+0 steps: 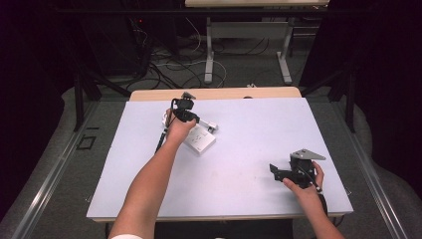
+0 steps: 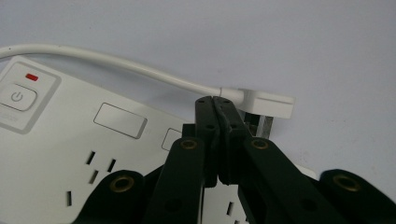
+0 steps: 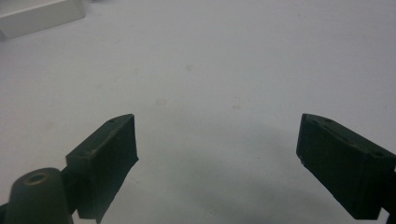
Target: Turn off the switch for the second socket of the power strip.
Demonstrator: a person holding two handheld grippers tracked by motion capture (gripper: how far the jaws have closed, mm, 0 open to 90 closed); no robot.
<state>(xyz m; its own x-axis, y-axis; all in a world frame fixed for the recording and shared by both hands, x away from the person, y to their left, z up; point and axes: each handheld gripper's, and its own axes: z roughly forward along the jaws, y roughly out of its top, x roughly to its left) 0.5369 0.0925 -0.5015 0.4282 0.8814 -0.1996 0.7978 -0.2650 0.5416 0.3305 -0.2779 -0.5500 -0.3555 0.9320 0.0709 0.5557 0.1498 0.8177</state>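
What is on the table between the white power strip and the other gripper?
Nothing: in the high view, bare table lies between the power strip and the right gripper.

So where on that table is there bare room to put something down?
The wide stretch of table between the power strip and the right gripper is bare, as is the far right corner. It's crowded around the left gripper, beside the plug and its cord.

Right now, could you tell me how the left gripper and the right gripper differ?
The left gripper has its jaws shut together, while the right gripper has them wide apart. The left works over the white power strip beside the plug; the right hangs above the bare table. Both have black jaws.
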